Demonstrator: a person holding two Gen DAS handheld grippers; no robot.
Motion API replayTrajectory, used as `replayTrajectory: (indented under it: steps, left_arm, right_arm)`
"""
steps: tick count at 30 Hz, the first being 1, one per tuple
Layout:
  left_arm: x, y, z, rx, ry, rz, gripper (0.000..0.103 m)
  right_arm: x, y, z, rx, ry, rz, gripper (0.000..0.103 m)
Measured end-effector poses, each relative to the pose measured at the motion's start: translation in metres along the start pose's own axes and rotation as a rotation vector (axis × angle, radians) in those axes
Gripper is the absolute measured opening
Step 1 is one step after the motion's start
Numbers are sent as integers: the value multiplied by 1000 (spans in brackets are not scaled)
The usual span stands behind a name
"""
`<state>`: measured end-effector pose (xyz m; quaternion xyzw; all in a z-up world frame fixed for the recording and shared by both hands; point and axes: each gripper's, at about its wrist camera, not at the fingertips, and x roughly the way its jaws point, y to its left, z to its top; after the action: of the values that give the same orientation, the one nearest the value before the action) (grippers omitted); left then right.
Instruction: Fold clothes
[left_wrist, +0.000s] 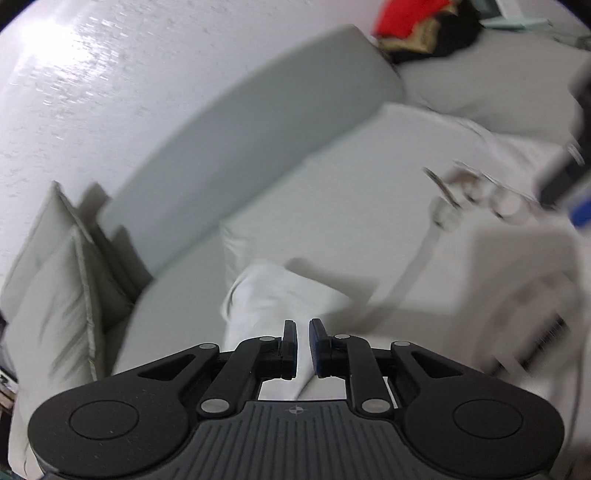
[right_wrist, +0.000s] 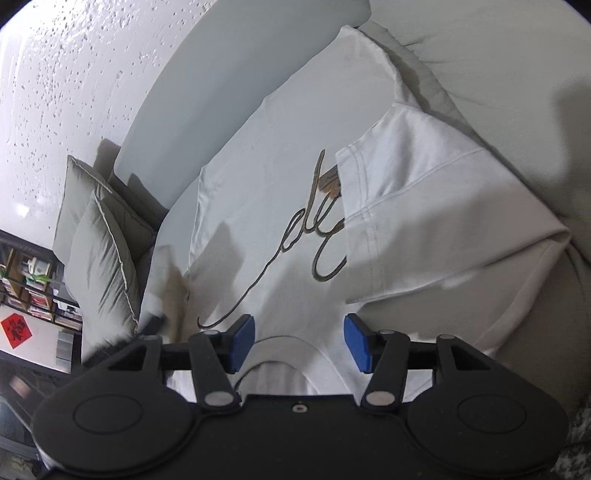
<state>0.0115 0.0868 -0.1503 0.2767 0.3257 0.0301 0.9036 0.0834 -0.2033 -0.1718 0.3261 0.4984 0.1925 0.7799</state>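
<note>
A white T-shirt (right_wrist: 280, 192) with dark cursive lettering lies spread on the grey sofa seat (right_wrist: 517, 74). Its right side and sleeve (right_wrist: 424, 206) are folded over the front, covering part of the lettering. My right gripper (right_wrist: 299, 341) is open and empty, just above the collar. In the blurred left wrist view, my left gripper (left_wrist: 303, 349) is shut on a fold of the white T-shirt (left_wrist: 273, 295) and holds it off the seat. The rest of the shirt (left_wrist: 351, 195) lies beyond it.
Two grey cushions (right_wrist: 99, 243) lean at the sofa's left end, also in the left wrist view (left_wrist: 51, 288). The grey backrest (left_wrist: 240, 129) runs along a white wall. Red and black clothes (left_wrist: 417, 26) lie at the far end. A bookshelf (right_wrist: 29, 288) stands lower left.
</note>
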Motion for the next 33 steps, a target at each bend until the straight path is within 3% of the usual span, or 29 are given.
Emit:
replayTrajectory:
  steps: [1, 4, 9, 12, 14, 16, 20, 25, 29, 31, 33]
  left_arm:
    - [-6, 2, -2, -19, 2, -20, 19]
    - [-25, 15, -4, -135, 4, -66, 44]
    - [-9, 92, -29, -562, 125, -63, 45]
    - [10, 136, -58, -837, 240, -59, 41]
    - [17, 150, -73, -971, 263, -121, 40]
    - [19, 152, -77, -1009, 243, -154, 40]
    - [22, 144, -65, -945, 187, -185, 42]
    - [41, 138, -41, -845, 120, -181, 36]
    - [72, 134, -40, -824, 191, -188, 31]
    - [84, 134, -43, -842, 250, -213, 38]
    - [86, 135, -48, -852, 259, -230, 39]
  right_arm:
    - [-2, -2, 1, 0, -4, 0, 55]
    - [-9, -6, 4, 2, -14, -4, 57]
    - [-15, -9, 4, -7, -18, 17, 58]
    - [-15, -12, 3, -9, -13, 14, 58]
    - [-12, -13, 2, -6, -7, 10, 58]
    - [-10, -14, 0, -6, -1, 10, 58]
    - [-3, -4, 1, -43, 11, 11, 57]
    - [32, 43, 11, -165, 58, 60, 45]
    - [75, 88, 20, -253, 96, 73, 45]
    - [101, 105, 27, -271, 113, 63, 45]
    - [128, 119, 34, -278, 125, 51, 45]
